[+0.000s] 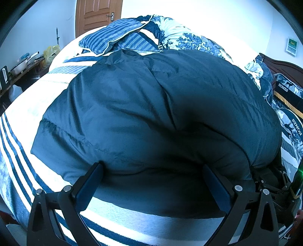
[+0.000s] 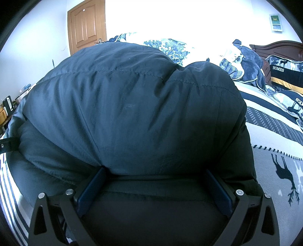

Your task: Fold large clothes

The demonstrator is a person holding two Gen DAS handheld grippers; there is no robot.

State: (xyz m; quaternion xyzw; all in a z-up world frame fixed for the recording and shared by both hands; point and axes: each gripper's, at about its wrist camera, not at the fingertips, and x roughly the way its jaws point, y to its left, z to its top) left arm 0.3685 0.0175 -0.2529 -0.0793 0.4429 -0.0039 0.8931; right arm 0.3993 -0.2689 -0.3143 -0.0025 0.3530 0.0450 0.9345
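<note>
A large dark padded jacket (image 1: 151,106) lies bunched in a thick fold on the striped bed and fills both views; it also fills the right wrist view (image 2: 132,113). My left gripper (image 1: 152,168) is open, its fingers wide apart against the jacket's near folded edge, with fabric bulging between them. My right gripper (image 2: 155,172) is open too, its fingers spread at the jacket's near edge with padded fabric pressed over the tips. The other gripper's black body (image 1: 272,181) shows at the right of the left wrist view.
A blue-and-white striped blanket (image 1: 24,151) covers the bed. A rumpled floral quilt (image 1: 180,36) and striped pillow (image 1: 113,37) lie behind the jacket. Dark "HOMES" pillows (image 2: 284,75) lean on the wooden headboard (image 2: 274,47). A cluttered side table (image 1: 22,66) and wooden door (image 1: 96,15) stand left.
</note>
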